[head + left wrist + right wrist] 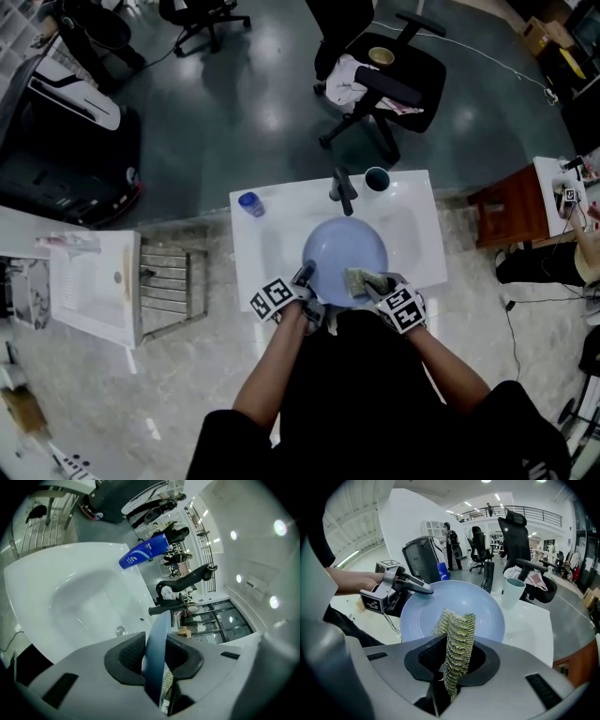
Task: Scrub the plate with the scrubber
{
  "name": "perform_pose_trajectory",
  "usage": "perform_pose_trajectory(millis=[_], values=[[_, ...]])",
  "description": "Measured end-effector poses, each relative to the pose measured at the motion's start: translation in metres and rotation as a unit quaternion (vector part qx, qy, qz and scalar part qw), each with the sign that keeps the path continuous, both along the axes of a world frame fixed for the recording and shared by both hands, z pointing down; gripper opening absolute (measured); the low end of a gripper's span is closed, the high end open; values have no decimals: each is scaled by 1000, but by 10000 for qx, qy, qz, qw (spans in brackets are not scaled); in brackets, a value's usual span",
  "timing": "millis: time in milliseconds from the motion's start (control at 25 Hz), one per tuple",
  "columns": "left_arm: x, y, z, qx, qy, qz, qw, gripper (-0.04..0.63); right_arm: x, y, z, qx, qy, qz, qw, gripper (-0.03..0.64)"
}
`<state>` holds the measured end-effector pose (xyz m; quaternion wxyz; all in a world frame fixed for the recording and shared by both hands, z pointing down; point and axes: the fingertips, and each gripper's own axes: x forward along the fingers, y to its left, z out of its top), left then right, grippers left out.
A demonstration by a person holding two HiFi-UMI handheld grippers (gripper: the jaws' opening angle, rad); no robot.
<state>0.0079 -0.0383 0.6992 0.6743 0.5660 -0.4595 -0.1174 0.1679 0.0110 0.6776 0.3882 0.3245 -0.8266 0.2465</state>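
A light blue plate [344, 248] is held over the white sink [412, 234]. My left gripper [302, 278] is shut on its near-left rim. In the left gripper view the plate [159, 630] runs edge-on between the two pads of that gripper [157, 656]. My right gripper [373, 286] is shut on a greenish mesh scrubber [361, 280] at the plate's near-right edge. In the right gripper view the scrubber [457, 639] stands folded between the jaws of that gripper [452, 660], just in front of the plate's face [483, 606]. The left gripper [401, 585] shows at the plate's left rim.
A dark faucet [342, 190] and a teal cup [377, 178] stand at the sink's back edge, and a blue bottle [250, 203] at its back left. A metal rack [172, 281] stands to the left. An office chair [384, 80] is behind the sink.
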Motion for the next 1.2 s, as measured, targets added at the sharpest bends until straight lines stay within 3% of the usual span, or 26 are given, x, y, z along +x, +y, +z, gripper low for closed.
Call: perform_pose_trajectory(millis=[320,720,960,1200], values=[[-15,5,-1,-47,-70,-19,10000,81,-33,9,-6,-153,-352,158,9991,61],[-14,23,-1,-71,-286,178,9994,71,-77,18,-8,-263,-621,-69,9977,61],[-14,23,-14,62,-237,313,9992,67,-94,14,-23,-809,-1390,590,9852,60],[-22,21,-19,237,-421,673,9966,63,-99,7,-30,-883,-1630,738,9799,60]])
